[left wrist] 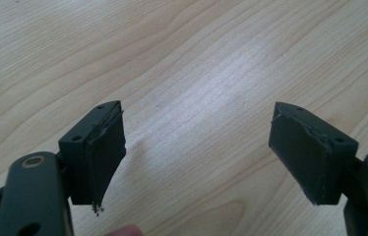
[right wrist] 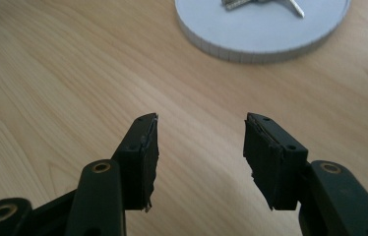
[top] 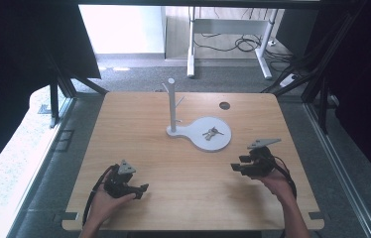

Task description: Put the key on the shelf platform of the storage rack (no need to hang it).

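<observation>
Keys [top: 213, 132] lie on stand base [top: 220, 144]; right gripper [top: 236, 165] near, jaws apart.

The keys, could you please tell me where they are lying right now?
In the high view the keys lie on the round white dish of the peg stand, right of table centre, ahead of the right claw.

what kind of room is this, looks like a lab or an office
Probably an office or lab set up for recording. A wooden table stands on grey carpet between dark frame posts, and beyond it a white desk frame has loose cables on the floor.
</observation>
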A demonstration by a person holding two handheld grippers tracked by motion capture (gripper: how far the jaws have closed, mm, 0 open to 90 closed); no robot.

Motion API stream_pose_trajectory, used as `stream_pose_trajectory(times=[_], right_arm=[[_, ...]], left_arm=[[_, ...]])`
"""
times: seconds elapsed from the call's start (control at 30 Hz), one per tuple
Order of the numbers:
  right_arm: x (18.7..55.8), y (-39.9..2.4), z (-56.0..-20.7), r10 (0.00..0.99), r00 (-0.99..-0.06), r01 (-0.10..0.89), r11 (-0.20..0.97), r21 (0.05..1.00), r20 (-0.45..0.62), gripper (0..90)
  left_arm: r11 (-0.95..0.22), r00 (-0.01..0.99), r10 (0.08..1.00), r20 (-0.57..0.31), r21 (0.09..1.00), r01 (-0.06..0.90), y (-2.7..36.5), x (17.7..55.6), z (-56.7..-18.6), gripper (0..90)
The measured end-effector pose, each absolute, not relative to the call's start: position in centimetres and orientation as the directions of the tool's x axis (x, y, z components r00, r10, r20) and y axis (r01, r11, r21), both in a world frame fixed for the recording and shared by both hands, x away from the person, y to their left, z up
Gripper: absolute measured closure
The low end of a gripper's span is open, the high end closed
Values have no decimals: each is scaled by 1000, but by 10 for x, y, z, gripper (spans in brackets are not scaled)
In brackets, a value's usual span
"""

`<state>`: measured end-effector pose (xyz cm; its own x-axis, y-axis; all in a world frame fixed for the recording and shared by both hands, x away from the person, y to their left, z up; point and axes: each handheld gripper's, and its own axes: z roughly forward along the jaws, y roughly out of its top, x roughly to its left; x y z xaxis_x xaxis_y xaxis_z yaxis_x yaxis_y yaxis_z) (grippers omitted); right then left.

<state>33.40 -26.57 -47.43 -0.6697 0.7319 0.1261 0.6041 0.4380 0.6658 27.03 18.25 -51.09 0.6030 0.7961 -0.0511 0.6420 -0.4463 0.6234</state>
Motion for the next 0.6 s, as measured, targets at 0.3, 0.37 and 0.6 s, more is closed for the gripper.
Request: stream_pose_trajectory(times=[0.3,0.37,0.6], right_arm=[[315,-288,-497,750,-645,628,410,661,148,478],[316,-291,-500,755,-635,638,397,660,160,478],[315,-294,-496,776,-615,614,361,702,139,459]], left_arm=[[-444,598,800,-49,621,646,183,271,-511,220],[-447,602,797,-49,623,642,181,270,-511,219],[-457,612,790,-44,624,634,178,269,-510,218]])
